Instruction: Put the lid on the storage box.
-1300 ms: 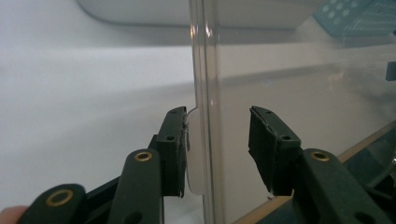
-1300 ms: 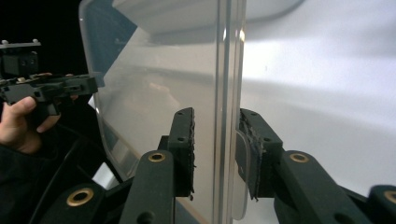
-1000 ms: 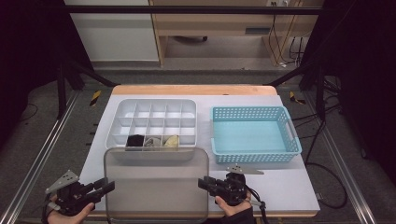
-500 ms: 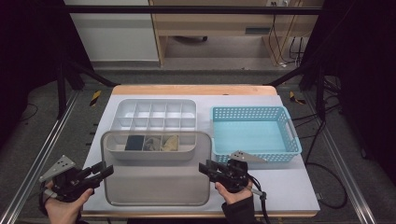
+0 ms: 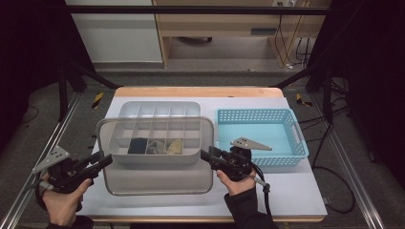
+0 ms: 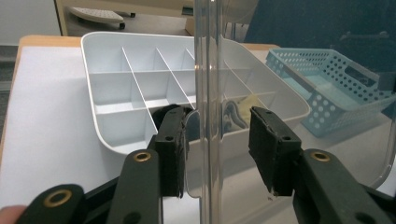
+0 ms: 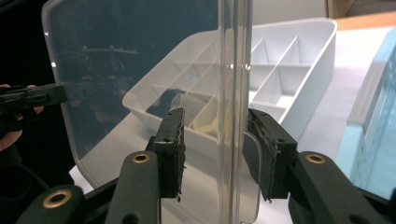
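Observation:
A clear plastic lid hangs level over the front rows of a white compartment tray. My left gripper is shut on the lid's left rim, and my right gripper is shut on its right rim. In the left gripper view the lid's edge runs upright between the jaws of my left gripper. The right gripper view shows the same edge between the jaws of my right gripper. Three small items, one dark and two pale, lie in the tray's front row under the lid.
A light blue perforated basket stands to the right of the tray, close behind my right hand. The white table top ends in a wooden edge at the back. Dark frame rails run along both sides.
Both grippers have carried the lid away from the table's front edge toward the tray. It lay in front of the tray a second ago and now covers the tray's front rows.

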`<state>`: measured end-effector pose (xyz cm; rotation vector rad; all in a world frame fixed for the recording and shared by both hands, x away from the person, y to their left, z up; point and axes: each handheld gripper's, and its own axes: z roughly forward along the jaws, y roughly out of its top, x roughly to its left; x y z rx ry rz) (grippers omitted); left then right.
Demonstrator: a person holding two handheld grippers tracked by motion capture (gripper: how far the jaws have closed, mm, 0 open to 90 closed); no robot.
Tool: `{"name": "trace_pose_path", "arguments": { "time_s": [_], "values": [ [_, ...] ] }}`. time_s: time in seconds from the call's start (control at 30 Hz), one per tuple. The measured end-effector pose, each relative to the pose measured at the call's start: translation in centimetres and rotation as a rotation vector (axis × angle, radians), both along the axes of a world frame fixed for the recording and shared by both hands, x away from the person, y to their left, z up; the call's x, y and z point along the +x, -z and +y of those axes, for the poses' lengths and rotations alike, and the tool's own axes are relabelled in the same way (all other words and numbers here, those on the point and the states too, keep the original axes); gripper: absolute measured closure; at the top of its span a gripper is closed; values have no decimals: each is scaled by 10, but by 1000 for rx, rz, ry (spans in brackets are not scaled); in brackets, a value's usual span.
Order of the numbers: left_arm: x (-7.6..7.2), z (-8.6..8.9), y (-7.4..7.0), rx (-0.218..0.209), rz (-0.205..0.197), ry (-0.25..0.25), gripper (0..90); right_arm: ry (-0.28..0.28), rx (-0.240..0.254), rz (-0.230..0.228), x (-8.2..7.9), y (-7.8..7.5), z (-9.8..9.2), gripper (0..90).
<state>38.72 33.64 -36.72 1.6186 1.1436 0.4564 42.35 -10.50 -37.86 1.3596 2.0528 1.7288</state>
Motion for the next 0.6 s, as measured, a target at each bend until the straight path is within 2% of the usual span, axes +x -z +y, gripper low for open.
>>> {"name": "trace_pose_path", "arguments": {
  "time_s": [0.23,0.6],
  "values": [
    [8,1,-3,-11,-6,-10,561,4,-13,-16,10,-10,3,581],
    [24,8,-8,-4,-6,-25,555,2,-27,-4,26,-9,13,573]
  ]
}}
